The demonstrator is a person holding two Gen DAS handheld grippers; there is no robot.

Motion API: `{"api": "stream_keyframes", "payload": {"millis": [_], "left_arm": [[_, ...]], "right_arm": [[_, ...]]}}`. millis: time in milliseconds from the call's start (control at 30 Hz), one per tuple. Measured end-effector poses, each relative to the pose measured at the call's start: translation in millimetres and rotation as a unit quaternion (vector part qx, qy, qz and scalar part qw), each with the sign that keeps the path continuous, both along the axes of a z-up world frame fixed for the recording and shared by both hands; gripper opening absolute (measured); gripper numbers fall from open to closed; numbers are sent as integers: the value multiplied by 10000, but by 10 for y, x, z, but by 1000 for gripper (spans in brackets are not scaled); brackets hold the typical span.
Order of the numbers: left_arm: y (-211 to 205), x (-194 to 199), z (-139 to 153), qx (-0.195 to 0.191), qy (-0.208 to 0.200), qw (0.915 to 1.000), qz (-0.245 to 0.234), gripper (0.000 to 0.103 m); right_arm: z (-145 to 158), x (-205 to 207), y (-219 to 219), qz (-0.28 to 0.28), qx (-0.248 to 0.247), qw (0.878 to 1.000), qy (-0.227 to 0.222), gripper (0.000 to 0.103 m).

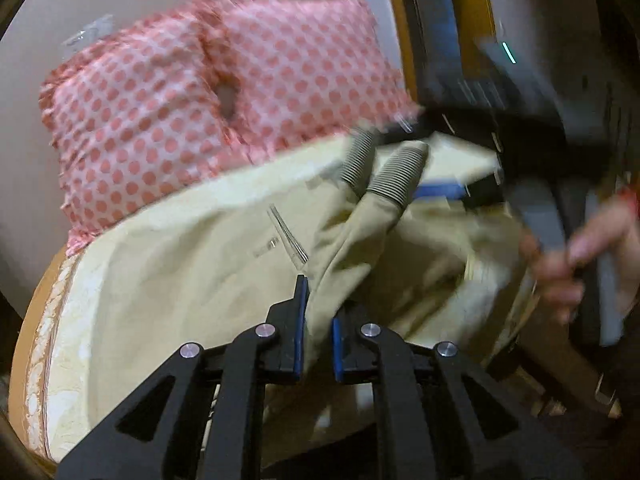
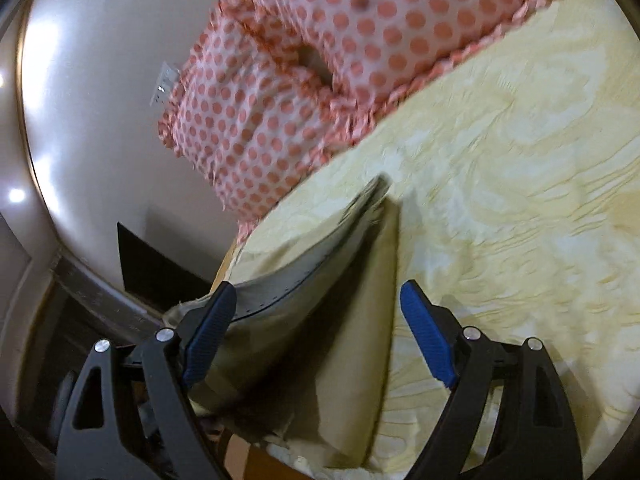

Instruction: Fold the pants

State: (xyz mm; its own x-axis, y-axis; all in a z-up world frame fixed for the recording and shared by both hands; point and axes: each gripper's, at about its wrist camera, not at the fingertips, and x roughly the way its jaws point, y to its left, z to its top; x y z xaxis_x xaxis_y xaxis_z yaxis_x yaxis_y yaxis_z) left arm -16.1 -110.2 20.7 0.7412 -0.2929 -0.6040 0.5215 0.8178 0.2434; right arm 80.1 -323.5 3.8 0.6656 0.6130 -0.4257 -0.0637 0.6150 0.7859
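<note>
On the pale yellow bedspread [image 2: 520, 160] lie khaki pants [image 1: 344, 248], ribbed cuffs [image 1: 396, 176] at 12 o'clock in the left wrist view. Left gripper [image 1: 318, 332] is clamped on a bunched fold of the pants. Right gripper [image 2: 320, 344] has its jaws spread wide, pants [image 2: 352, 340] lying between them, none pinched. At 3 o'clock in the left view the right gripper [image 1: 460, 160] and a hand [image 1: 576, 256] are motion-blurred, details unclear. Polka-dot pillow [image 2: 304, 80] sits at 12 o'clock against a beige wall [image 2: 88, 112]; wooden bed frame [image 1: 24, 328] edge is cut off at 8 o'clock.
</note>
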Motion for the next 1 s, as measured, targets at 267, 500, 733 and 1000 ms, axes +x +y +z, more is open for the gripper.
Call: {"api": "stream_keyframes", "payload": {"millis": [267,500,733,1000], "left_arm": [[366,-185,229,-723,239,9963,-404,70],[1507,556,575,-1695,555,9770,1167,80],[2078,1437,226,-2096,1621,9443,1951,80],[2095,1763,-22,-2537,2412,9251,1470,78]], "right_arm": [[-14,219,307,440,-1005,9936,254,68],[-55,271,137,496,-91,9980,380,75],[-22,346,414,737,-982,9919,319,66],[-171,463,288,917,-632,9933,320,16]]}}
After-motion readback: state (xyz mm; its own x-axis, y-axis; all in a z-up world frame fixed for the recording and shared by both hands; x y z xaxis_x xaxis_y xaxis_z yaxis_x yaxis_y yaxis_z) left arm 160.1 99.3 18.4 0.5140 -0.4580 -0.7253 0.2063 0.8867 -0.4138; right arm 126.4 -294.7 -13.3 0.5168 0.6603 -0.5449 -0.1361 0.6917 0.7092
